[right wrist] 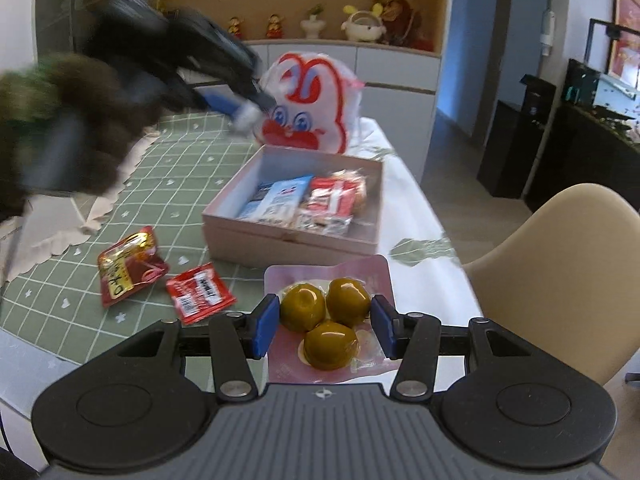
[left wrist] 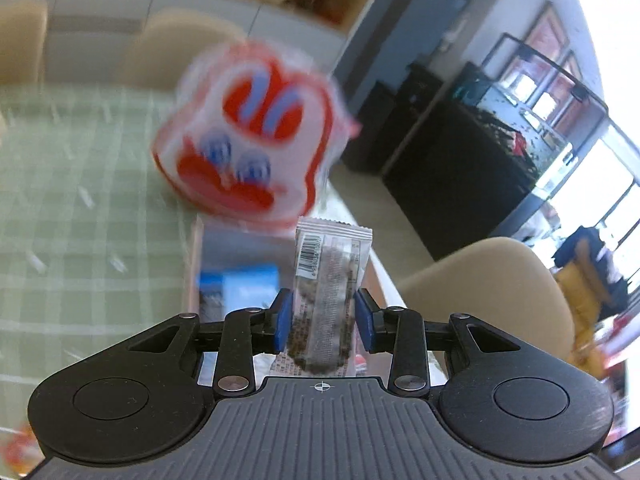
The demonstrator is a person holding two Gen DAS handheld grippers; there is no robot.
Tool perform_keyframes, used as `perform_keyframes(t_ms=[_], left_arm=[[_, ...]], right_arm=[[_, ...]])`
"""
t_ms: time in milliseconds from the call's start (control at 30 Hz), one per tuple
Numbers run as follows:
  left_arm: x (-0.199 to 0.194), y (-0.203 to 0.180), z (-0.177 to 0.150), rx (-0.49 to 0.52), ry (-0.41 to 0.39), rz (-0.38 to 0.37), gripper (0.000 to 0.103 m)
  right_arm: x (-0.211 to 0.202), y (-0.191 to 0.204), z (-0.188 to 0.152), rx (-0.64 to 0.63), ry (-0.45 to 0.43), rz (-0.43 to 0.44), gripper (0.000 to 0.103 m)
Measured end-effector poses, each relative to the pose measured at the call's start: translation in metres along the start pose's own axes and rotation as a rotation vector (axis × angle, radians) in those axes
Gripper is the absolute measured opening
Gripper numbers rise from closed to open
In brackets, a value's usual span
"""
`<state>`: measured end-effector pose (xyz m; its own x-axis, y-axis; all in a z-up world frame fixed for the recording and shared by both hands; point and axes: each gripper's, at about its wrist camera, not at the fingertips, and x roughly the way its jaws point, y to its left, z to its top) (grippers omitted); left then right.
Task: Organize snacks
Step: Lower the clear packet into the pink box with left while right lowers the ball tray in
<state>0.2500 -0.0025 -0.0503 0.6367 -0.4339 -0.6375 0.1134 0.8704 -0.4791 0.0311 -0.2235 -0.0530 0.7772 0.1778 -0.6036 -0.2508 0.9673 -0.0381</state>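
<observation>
1. Furthest left of the pink box (right wrist: 288, 236) we see our left gripper (right wrist: 244, 112) — blurred, reaching in above the green checked tablecloth (right wrist: 192, 160), the gloved hand behind it.
2. From its own camera, the left gripper (left wrist: 322, 320) is clamped on a clear wrapped snack bar (left wrist: 326, 292) with a barcode, the blue pads pressed against its sides; below and beyond it lies what seems to be the box's interior, too smeared to be sure.
3. Left of the box, on the cloth, lie a red-and-gold packet (right wrist: 128, 272) and a smaller red packet (right wrist: 200, 292), near each other.
4. The box stands open, holding a blue packet (right wrist: 276, 196) beside red-and-white packets (right wrist: 332, 204).
5. Just behind the box stands a red-and-white rabbit bag (right wrist: 316, 100).
6. In front of the box, our right gripper (right wrist: 324, 326) grips a pink pack of three green fruits (right wrist: 326, 320) — pads closed against its sides.
7. Right of the box stands a beige chair (right wrist: 560, 272).
</observation>
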Motion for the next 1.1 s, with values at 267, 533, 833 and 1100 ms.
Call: perform_keyframes(t_ms=[267,533,833,1100], left_arm=[[0.028,0.004,-0.029,0.042,0.004,0.137,0.040],[-0.067,-0.036,-0.046,0.174,-0.063,0.281,0.040],[-0.148,-0.006,-0.117,0.045,-0.005,0.385,0.040],[-0.186,0.027,-0.150,-0.080,-0.015,0.486,0.040]], right_arm=[[0.001,-0.027,-0.004,-0.023,0.009,-0.020,0.050],[0.041,-0.041,0.060,-0.042,-0.052,0.079,0.050],[0.155,-0.016,0.121,-0.040,0.041,0.115,0.050],[0.220,0.000,0.109,-0.048,0.180,0.094,0.052]])
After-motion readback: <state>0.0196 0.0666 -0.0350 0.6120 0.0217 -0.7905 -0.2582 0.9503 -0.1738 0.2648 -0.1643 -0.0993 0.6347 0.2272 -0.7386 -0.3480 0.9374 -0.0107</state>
